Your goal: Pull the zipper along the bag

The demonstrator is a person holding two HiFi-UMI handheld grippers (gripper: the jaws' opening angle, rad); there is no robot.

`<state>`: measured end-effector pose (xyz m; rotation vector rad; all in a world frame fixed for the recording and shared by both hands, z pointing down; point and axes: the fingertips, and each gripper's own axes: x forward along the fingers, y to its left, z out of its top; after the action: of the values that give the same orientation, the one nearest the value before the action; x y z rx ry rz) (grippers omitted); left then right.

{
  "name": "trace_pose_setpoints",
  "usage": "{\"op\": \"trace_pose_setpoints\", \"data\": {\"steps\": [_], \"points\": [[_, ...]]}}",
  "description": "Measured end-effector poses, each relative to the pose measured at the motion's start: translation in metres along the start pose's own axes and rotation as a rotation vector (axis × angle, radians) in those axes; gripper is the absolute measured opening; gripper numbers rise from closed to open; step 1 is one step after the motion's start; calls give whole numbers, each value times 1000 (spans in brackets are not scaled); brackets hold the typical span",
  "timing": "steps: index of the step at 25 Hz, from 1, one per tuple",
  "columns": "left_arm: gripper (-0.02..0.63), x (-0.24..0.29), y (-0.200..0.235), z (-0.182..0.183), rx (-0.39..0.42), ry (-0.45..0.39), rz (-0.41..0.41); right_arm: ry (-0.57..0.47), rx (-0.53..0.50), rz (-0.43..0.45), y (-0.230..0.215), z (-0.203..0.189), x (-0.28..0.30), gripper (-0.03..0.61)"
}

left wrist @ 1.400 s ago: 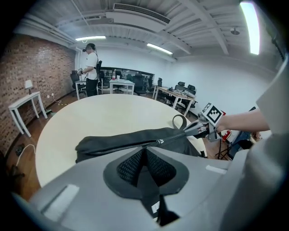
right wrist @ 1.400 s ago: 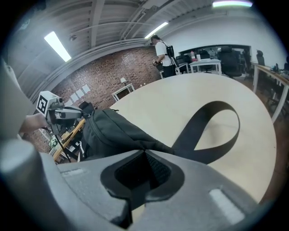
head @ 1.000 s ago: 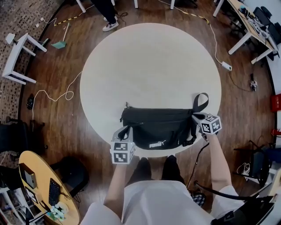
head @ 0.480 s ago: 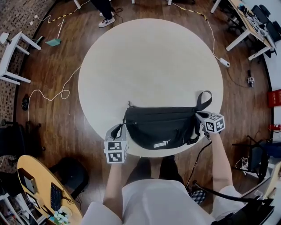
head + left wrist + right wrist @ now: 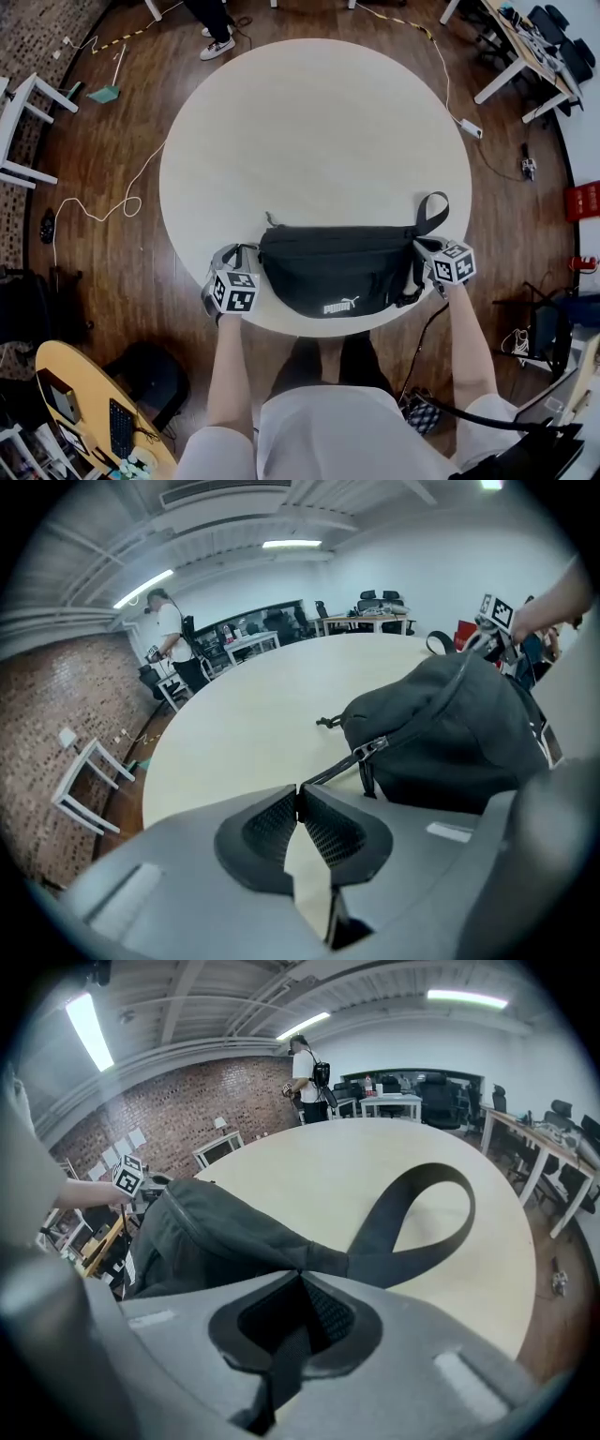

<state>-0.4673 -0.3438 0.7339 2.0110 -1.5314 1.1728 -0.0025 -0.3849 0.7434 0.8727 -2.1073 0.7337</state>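
Leftward and a little farther from the bag than a second ago: the left gripper [image 5: 298,792], which now stands clear of the bag's left end instead of against its near-left corner; the bag itself looks to lie in much the same spot. Left jaws: all but together, pinched on the thin dark pull tab [image 5: 330,772], which runs taut from the jaw tips to the zipper slider [image 5: 373,749]. Right gripper [image 5: 298,1274]: jaws closed on the shoulder strap [image 5: 412,1232] where it joins the bag's right end, so that end is anchored against the pull. Black bag [image 5: 337,267]: on its side at the near edge of the round pale surface [image 5: 309,141], between the two grippers, white logo toward the person. Slider position: at the bag's left end, where the zipper line [image 5: 436,691] finishes. Judgement: the zipper's travel appears at or close to its limit, and further pulling would likely drag the bag leftward rather than move the slider; whether the teeth behind it are joined or parted cannot be told. Beyond: bare surface, then wood floor with a white chair [image 5: 23,103] far left and a standing person [image 5: 169,635] at the far side.
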Motion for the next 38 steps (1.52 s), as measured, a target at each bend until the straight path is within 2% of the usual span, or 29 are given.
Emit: {"op": "trace_pose_setpoints", "data": {"steps": [5, 7, 9, 11, 14, 18, 21, 22, 24, 26, 30, 34, 38], "points": [[55, -19, -7, 19, -238, -85, -47, -86, 25, -39, 2, 11, -9, -3], [92, -38, -8, 23, -312, -128, -55, -156, 46, -67, 4, 19, -25, 2], [137, -58, -10, 26, -357, -184, -50, -234, 44, -97, 11, 31, -45, 45], [143, -78, -17, 35, -370, -245, -48, -314, 16, -119, 27, 48, -67, 83], [143, -114, -39, 63, -355, -356, -73, -429, -54, -135, 71, 75, -104, 100], [165, -178, -86, 99, -315, -484, -129, -577, -124, -138, 145, 95, -160, 129], [176, -224, -124, 129, -301, -609, -143, -705, -166, -158, 179, 103, -204, 145], [189, -240, -137, 137, -295, -651, -137, -746, -168, -172, 186, 101, -219, 168], [209, -274, -164, 145, -265, -723, -117, -815, -157, -207, 199, 89, -250, 206], [245, -310, -192, 150, -218, -781, -90, -861, -157, -234, 214, 71, -276, 207], [268, -380, -255, 145, -176, -874, -7, -916, -217, -221, 246, 24, -319, 298], [272, -441, -327, 111, -227, -888, 95, -922, -208, -154, 262, -36, -365, 316], [278, -492, -389, 80, -270, -874, 114, -867, -246, -116, 282, -93, -408, 316]]}}
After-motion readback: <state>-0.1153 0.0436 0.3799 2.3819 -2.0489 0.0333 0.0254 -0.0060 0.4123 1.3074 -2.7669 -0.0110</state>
